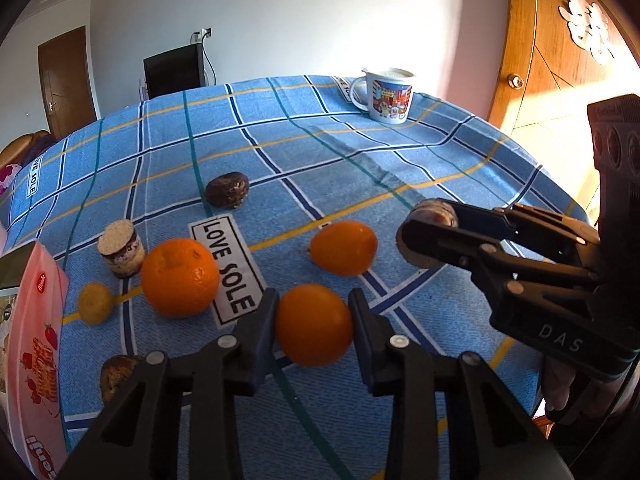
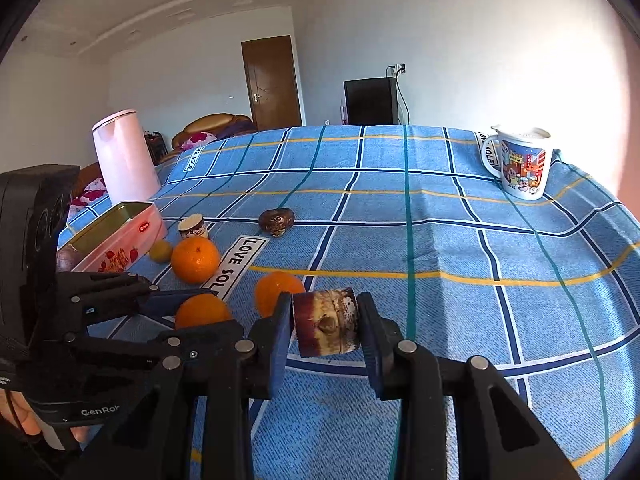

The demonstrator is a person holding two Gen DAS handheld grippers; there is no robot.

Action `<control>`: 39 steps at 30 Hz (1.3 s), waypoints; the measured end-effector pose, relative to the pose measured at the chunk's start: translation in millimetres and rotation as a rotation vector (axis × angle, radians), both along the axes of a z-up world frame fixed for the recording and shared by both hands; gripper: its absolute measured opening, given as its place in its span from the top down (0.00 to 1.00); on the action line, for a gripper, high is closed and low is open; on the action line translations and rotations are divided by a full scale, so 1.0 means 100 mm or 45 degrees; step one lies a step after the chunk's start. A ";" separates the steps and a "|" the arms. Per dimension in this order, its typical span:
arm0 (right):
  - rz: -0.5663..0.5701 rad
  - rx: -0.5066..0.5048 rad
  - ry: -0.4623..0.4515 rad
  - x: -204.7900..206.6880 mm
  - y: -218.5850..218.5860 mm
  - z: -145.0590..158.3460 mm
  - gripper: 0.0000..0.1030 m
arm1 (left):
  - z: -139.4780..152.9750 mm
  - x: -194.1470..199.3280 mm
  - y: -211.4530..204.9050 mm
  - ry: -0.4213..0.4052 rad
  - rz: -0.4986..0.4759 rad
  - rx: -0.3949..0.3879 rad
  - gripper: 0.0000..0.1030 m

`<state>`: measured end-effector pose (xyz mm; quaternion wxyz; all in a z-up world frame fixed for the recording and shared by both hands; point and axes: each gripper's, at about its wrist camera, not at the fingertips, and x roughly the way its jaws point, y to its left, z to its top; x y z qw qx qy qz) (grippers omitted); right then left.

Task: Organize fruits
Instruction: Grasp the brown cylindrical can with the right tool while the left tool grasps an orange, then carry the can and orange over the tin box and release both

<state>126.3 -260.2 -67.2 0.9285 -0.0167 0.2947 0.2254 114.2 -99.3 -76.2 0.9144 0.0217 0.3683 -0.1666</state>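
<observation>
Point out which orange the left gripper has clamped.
The nearest orange, pinched in the left gripper; the other two oranges lie free on the cloth.

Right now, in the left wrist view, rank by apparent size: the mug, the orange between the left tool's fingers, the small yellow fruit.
1. Orange, nearest the camera, so inflated.
2. Mug, far off, so its true rank is unsure.
3. Yellow fruit.

Left wrist view sits just behind the left gripper (image 1: 313, 322), looking forward and down along its fingers, close over the tablecloth (image 1: 360, 152), with an orange (image 1: 314, 330) right between the fingertips. Right wrist view rides behind the right gripper (image 2: 325, 326), same downward slant, equally close. Each catches the other claw at its side. Both share the mug (image 2: 520, 164) far ahead, the oranges and the pink tin (image 2: 120, 240).
</observation>
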 end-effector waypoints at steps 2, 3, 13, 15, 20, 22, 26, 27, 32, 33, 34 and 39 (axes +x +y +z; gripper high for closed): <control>0.005 0.012 -0.024 -0.03 -0.01 0.01 0.67 | 0.03 -0.03 0.05 -0.036 0.011 -0.036 0.64; 0.007 0.015 -0.037 -0.05 -0.01 0.01 0.67 | 0.05 -0.05 0.07 -0.055 0.018 -0.046 0.64; 0.039 0.000 -0.196 -0.24 0.02 0.07 0.67 | 0.16 -0.21 0.07 -0.233 0.038 -0.030 0.64; 0.047 0.005 -0.215 -0.26 0.02 0.08 0.67 | 0.17 -0.24 0.06 -0.262 0.042 -0.022 0.64; 0.050 0.029 -0.248 -0.30 -0.01 0.10 0.67 | 0.20 -0.31 0.05 -0.321 0.047 -0.011 0.64; 0.055 0.035 -0.260 -0.31 -0.01 0.10 0.67 | 0.20 -0.32 0.05 -0.333 0.053 -0.007 0.64; 0.059 0.046 -0.287 -0.35 -0.02 0.11 0.67 | 0.21 -0.34 0.06 -0.353 0.060 -0.011 0.64; 0.059 0.048 -0.296 -0.35 -0.02 0.11 0.67 | 0.22 -0.35 0.06 -0.362 0.062 -0.013 0.64; 0.067 0.059 -0.335 -0.40 -0.03 0.12 0.67 | 0.22 -0.41 0.06 -0.405 0.059 -0.009 0.64; 0.069 0.059 -0.338 -0.41 -0.03 0.12 0.67 | 0.22 -0.42 0.05 -0.411 0.058 -0.007 0.64; 0.070 0.061 -0.343 -0.41 -0.04 0.12 0.67 | 0.23 -0.43 0.06 -0.417 0.059 -0.006 0.64; 0.070 0.072 -0.371 -0.46 -0.05 0.12 0.67 | 0.24 -0.47 0.06 -0.445 0.062 -0.005 0.64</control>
